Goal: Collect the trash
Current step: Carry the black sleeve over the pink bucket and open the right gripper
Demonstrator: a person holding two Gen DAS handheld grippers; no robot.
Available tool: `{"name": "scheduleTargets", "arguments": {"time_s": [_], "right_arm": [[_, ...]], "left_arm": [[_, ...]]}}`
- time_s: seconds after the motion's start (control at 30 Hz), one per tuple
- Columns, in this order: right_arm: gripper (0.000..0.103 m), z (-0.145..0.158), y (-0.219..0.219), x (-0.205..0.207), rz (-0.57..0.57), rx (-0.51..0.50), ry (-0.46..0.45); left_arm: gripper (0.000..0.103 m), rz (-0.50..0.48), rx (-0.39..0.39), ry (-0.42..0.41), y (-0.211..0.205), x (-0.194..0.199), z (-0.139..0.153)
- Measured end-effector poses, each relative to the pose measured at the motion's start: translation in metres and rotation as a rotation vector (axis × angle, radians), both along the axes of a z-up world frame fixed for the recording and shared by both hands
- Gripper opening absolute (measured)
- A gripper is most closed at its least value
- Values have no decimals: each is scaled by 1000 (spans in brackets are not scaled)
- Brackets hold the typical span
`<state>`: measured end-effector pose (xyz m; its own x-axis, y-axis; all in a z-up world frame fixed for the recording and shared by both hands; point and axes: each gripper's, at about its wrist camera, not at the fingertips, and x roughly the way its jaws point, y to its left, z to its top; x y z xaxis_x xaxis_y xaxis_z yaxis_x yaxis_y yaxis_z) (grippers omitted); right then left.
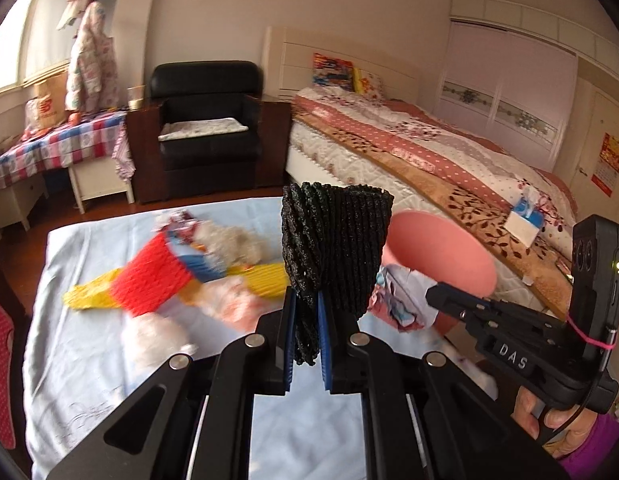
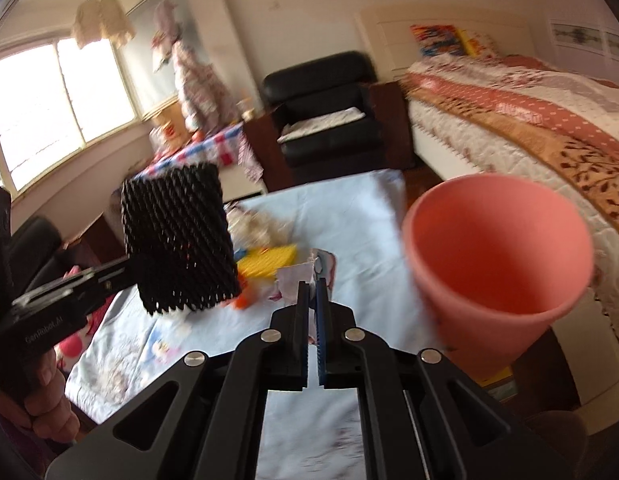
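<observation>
Between the blue pads of the left claw point(image 1: 306, 320) sits a black foam net sleeve point(image 1: 335, 248), pinched at its lower edge and standing up above the desk point(image 1: 89, 344), which is covered with a pale blue cloth. The right claw point(image 2: 312, 292) is closed to a narrow slit on a crumpled scrap of printed paper point(image 2: 295, 278); in the left wrist view the same scrap point(image 1: 401, 296) hangs at that claw's tips, just in front of the pink bin. A hand point(image 1: 549, 416) with a purple sleeve grips the right claw's handle.

Beyond the held sleeve, more trash lies on the cloth: a red foam net sleeve point(image 1: 151, 280) lying on a yellow foam net sleeve point(image 1: 89, 294), with white tissue wads point(image 1: 157, 336) beside them, all blurred. The pink bin point(image 2: 497, 248) stands at the desk's right edge, tilted towards the camera in the right wrist view, its mouth open.

Farther back are a black armchair point(image 1: 207, 120), a bed point(image 1: 429, 152) with a patterned quilt, and a side table with a checked cloth point(image 1: 61, 144) under the window.
</observation>
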<state>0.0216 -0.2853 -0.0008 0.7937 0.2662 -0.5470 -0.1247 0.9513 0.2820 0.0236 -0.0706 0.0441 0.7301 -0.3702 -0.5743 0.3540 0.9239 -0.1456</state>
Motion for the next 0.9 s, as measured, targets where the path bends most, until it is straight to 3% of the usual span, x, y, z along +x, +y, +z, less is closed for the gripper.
{"name": "scheduleTargets", "arguments": {"time_s": [0.4, 0.63, 0.9], "right_arm": [[4, 5, -104, 5, -246, 45, -37], [4, -9, -139, 12, -299, 68, -3], [4, -21, -147, 19, -311, 57, 29]], "left_arm": [[9, -131, 4, 27, -107, 45, 1], [9, -175, 36, 87, -161, 69, -19], [10, -192, 84, 149, -195, 88, -45]]}}
